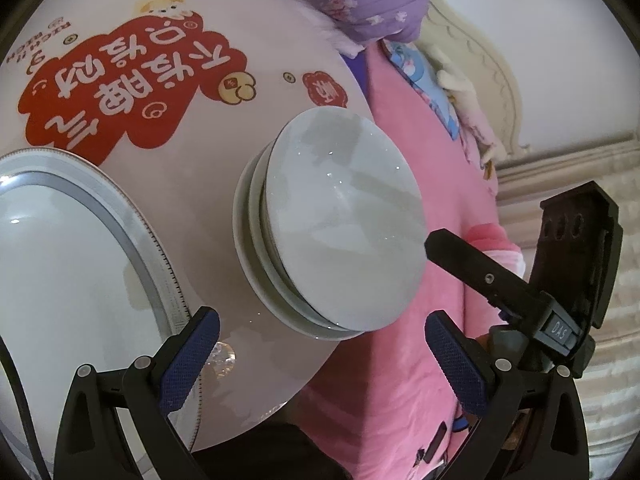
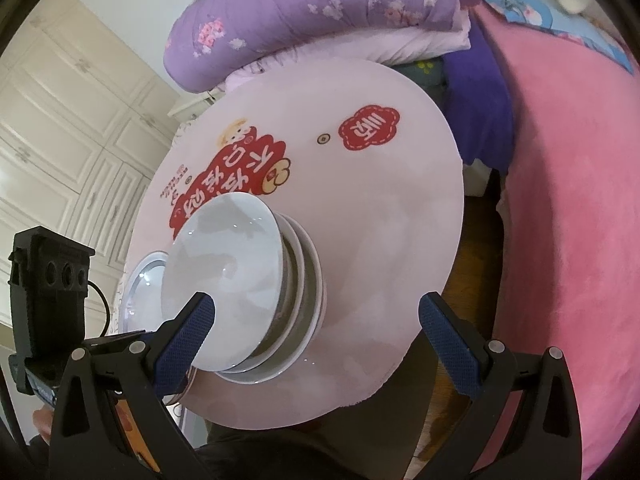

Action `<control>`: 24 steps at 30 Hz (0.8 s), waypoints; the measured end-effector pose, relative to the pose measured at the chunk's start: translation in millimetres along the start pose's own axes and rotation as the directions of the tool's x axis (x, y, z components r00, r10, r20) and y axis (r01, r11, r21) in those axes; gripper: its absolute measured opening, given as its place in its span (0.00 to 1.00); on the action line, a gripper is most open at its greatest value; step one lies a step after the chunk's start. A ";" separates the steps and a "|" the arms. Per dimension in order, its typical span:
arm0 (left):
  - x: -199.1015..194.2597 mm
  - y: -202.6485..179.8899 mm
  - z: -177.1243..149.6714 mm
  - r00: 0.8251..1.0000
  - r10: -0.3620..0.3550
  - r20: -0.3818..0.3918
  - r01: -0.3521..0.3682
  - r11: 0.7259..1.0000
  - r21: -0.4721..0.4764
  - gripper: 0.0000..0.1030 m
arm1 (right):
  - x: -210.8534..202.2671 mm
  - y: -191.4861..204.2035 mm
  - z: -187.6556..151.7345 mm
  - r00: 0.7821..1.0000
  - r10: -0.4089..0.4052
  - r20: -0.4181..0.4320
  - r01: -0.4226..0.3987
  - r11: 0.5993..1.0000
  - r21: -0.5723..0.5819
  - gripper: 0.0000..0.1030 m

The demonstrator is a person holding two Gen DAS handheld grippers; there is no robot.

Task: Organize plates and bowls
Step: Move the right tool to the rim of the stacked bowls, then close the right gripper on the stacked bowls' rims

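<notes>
A: Report position of the bowls.

B: A stack of white bowls [image 1: 340, 224] stands near the edge of the round pink table [image 1: 224, 128], nested one in another, the top bowl widest. In the right wrist view the same stack [image 2: 240, 292] sits in front of the red printed lettering [image 2: 236, 184] on the tabletop.

A: Plates?

B: A white plate with a grey rim band [image 1: 80, 248] lies on the table beside the stack, apart from it.

A: State of the left gripper [image 1: 322, 360].

B: Fingers spread wide, nothing between them. It hangs at the table edge, below the stack.

A: Right gripper [image 2: 316, 336]?

B: Fingers likewise spread wide, empty. One blue pad [image 2: 188, 344] overlaps the top bowl's rim in the picture; contact cannot be confirmed.

A: Surroundings?

B: A pink blanket [image 2: 560, 220] lies beside the table, a purple floral quilt [image 2: 312, 12] behind it
</notes>
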State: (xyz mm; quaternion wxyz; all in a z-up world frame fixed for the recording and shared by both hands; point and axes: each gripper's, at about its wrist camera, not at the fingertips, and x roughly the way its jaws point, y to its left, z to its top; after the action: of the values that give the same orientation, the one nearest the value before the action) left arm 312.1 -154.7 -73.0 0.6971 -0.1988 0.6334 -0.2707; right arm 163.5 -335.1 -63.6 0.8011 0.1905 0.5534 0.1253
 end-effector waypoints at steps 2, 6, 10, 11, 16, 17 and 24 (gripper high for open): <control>4.9 0.3 0.1 1.000 -0.007 0.003 0.007 1.000 -0.015 0.98 | 2.7 -0.8 0.0 1.000 -0.001 -0.005 0.001 1.000 0.001 1.00; 13.4 4.5 2.0 1.000 -0.022 0.015 0.023 0.998 -0.052 0.97 | 7.8 -3.0 1.0 1.000 -0.007 -0.011 0.007 1.000 0.001 1.00; 16.6 10.9 5.4 0.998 -0.036 0.051 0.040 0.995 -0.091 0.96 | 10.5 -6.5 1.0 1.000 -0.016 -0.012 0.016 1.000 0.010 1.00; 17.1 12.3 6.4 0.998 -0.036 0.060 0.041 0.994 -0.097 0.96 | 11.5 -7.9 1.0 1.000 -0.016 -0.014 0.016 1.000 0.014 1.00; 16.2 19.8 7.6 0.995 -0.032 0.098 0.044 0.991 -0.129 0.93 | 15.0 -9.6 1.7 1.000 -0.017 -0.020 0.018 1.000 0.018 1.00; 16.3 20.3 8.3 0.994 -0.027 0.105 0.041 0.990 -0.136 0.91 | 15.2 -9.6 1.7 1.000 -0.017 -0.020 0.017 1.000 0.016 1.00; 26.7 25.7 10.0 0.997 -0.045 0.056 0.054 0.983 -0.177 0.70 | 25.8 -5.4 2.9 0.999 -0.016 -0.036 0.017 1.000 0.004 1.00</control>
State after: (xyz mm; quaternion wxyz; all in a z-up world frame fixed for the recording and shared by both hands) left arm 326.6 -152.3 -108.5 0.6858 -0.2829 0.6317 -0.2251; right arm 175.3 -329.8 -86.7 0.7916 0.1855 0.5695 0.1208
